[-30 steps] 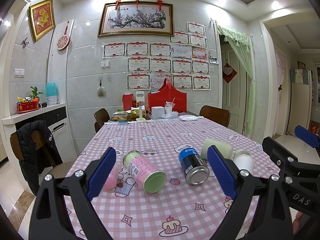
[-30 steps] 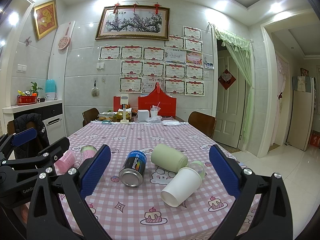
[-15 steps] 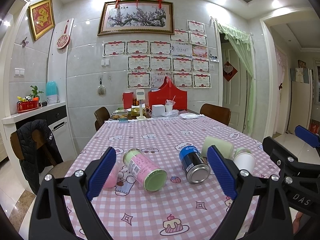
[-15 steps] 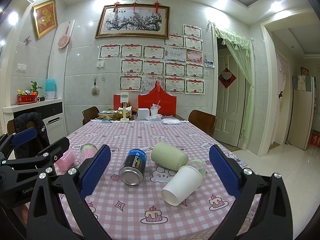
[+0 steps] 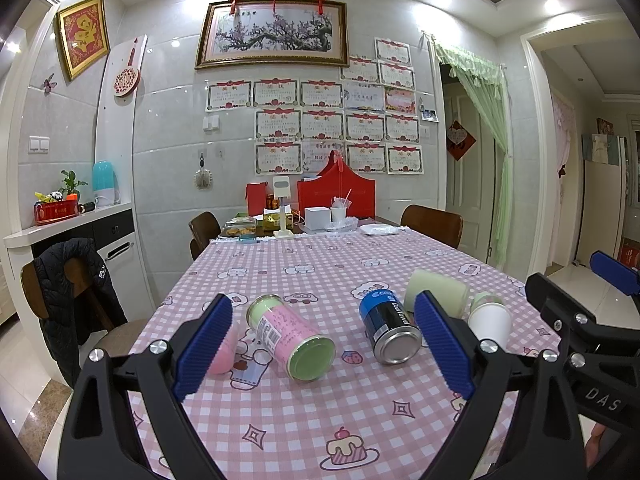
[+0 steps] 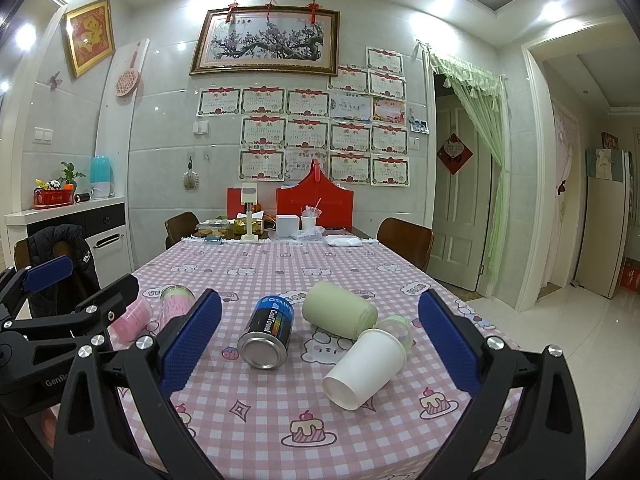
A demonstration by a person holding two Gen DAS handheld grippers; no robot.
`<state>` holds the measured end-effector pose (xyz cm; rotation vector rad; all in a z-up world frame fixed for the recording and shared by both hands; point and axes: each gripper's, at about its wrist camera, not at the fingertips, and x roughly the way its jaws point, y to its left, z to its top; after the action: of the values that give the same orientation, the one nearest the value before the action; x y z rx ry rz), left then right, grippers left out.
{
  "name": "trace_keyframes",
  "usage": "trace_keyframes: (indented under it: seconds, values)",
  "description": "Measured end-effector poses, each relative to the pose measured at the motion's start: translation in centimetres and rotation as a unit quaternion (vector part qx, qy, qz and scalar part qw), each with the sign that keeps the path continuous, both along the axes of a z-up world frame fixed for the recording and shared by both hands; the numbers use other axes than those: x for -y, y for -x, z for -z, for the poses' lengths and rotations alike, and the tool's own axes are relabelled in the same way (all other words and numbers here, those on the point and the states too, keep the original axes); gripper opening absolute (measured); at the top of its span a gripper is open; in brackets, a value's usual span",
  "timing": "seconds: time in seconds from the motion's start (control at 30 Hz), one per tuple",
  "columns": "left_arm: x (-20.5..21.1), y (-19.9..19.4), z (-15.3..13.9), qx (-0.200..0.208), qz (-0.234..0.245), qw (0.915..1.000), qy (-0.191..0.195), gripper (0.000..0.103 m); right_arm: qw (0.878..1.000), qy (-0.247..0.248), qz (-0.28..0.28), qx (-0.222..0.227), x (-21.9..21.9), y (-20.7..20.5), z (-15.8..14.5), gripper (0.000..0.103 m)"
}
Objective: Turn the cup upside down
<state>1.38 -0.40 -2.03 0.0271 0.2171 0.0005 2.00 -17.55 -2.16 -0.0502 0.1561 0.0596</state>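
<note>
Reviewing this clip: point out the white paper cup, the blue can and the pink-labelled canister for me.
white paper cup (image 6: 366,366): right wrist view, on its side wall, lying down.
blue can (image 6: 269,327): right wrist view, on its printed side.
pink-labelled canister (image 5: 286,330): left wrist view, on the pink label.
</note>
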Motion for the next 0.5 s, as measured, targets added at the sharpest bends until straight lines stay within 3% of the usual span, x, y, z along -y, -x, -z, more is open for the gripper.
trace_keyframes:
  seconds: [0.27, 0.5]
  values:
    - [-0.2, -0.5, 0.0, -0.011, -0.003, 0.9999, 0.003, 0.091, 1.000, 0.001, -0.003, -0.007, -0.7, -0.4, 0.3, 0.095]
    - [-2.0, -1.8, 0.6, -0.048, -0.014, 0.9987, 0.008, 0.091, 1.000, 0.004, -0.016, -0.019, -2.0, -1.9, 0.6, 0.095]
